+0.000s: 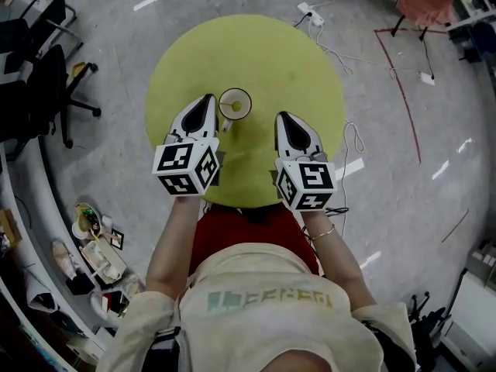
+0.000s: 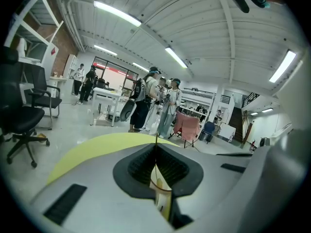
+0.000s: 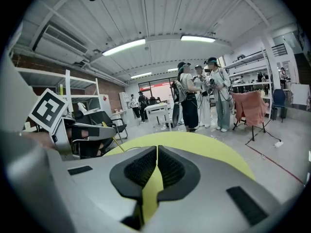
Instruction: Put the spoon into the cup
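The cup point(image 1: 246, 98) stands on the round yellow table point(image 1: 256, 53), a little toward the person from its middle, and everything else is arranged around it. The left gripper point(image 1: 206, 107) sits just beside the cup on its left, tips angled toward the rim. In the left gripper view its jaws are pressed together with only a thin dark line in the seam, and that line runs on above the pads. The right gripper view shows the same thing from the side. The spoon point(image 3: 112, 136), with its thin yellow handle, slants across the tip of the left gripper and down toward the cup. The left claw therefore looks clamped on the handle, probably to steer the bowl end down inside. From above, a yellow patch shows inside the cup, so the lower end seems to be in already, though I cannot tell whether it rests on the bottom. The right gripper point(image 1: 288, 124) lies on the table right of the cup and a little apart from it. Its jaws are closed on nothing, likely parked there to leave the cup clear.
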A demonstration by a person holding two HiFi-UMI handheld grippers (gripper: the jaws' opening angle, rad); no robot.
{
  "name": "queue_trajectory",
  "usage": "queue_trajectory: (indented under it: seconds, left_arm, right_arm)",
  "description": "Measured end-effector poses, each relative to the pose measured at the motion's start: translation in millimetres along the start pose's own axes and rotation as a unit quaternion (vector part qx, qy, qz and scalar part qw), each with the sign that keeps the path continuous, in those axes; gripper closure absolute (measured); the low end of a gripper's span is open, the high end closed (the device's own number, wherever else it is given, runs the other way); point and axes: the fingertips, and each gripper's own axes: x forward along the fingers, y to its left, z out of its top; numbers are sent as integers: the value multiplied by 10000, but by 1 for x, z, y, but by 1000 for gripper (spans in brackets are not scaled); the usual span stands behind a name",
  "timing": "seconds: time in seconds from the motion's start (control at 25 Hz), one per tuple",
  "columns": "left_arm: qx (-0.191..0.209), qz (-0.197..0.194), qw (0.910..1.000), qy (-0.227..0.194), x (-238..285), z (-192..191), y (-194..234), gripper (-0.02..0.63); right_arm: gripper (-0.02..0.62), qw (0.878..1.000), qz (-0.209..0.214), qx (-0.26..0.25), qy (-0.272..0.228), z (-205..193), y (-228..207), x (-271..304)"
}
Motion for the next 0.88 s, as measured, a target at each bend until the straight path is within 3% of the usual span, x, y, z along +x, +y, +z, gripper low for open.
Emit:
queue_trajectory:
  seconds: [0.88]
  left_arm:
    - [-204, 64, 9992, 351, 16, -27, 13, 581]
  right_arm:
    - [558, 9995, 148, -16, 290, -14, 6, 20]
